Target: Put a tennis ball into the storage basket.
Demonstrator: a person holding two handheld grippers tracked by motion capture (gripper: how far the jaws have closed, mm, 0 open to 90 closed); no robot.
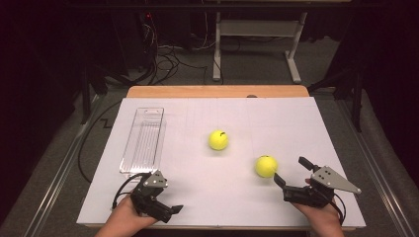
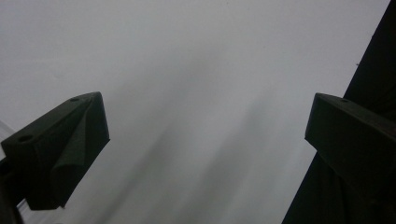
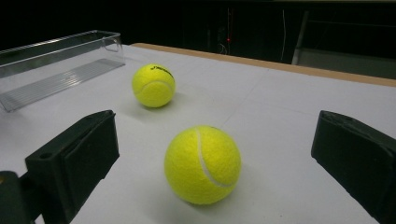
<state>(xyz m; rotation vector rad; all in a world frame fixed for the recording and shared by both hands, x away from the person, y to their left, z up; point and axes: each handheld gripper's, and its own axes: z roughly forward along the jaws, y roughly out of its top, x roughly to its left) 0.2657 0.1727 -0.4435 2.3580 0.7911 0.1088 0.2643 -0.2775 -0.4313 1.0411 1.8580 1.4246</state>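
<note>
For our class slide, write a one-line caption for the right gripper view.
Open right gripper lined up on the nearer tennis ball, a second ball and clear tray beyond.

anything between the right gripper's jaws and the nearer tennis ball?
Nothing: bare white table between the open right gripper and the nearer tennis ball. Seen in the right gripper view; the high view agrees.

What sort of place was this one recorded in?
Most likely a lab or workshop bay set up for recording, not a home. A white board covers a wooden table; cables trail over the grey floor behind it, beside a white desk frame, with dark surroundings all round.
</note>
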